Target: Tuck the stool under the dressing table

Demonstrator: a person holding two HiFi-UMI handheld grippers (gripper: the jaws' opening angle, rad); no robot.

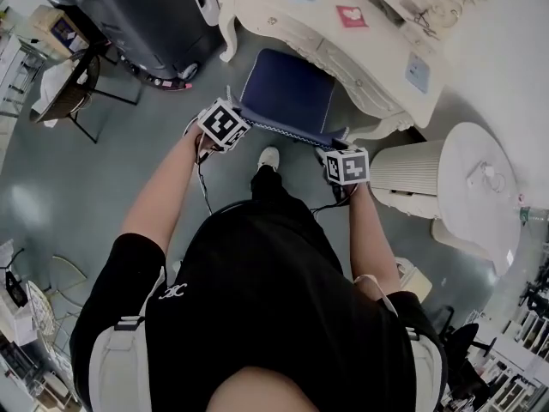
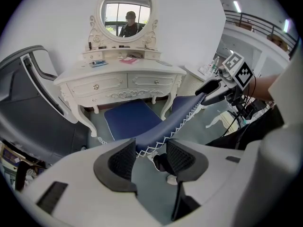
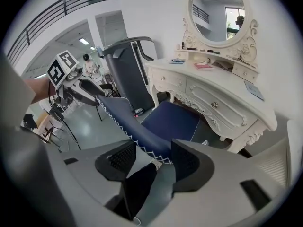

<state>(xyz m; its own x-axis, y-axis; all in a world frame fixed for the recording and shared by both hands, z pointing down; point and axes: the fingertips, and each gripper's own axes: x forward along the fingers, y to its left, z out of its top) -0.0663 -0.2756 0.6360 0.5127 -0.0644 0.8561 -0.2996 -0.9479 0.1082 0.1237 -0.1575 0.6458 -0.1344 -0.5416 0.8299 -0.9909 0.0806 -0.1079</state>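
Navy stool (image 1: 287, 93) stands partly under the white table (image 1: 319, 48), its far edge between the table's legs; left gripper (image 2: 147, 151) clamps one near corner of the seat; right gripper (image 3: 154, 157) clamps the other; both point steeply down.

The stool (image 1: 287, 93) has a smooth, matt navy padded seat edged with white stitched trim, the dressing table (image 1: 343, 50) looks like glossy cream-painted carved wood, and the floor (image 1: 51, 204) is smooth grey.
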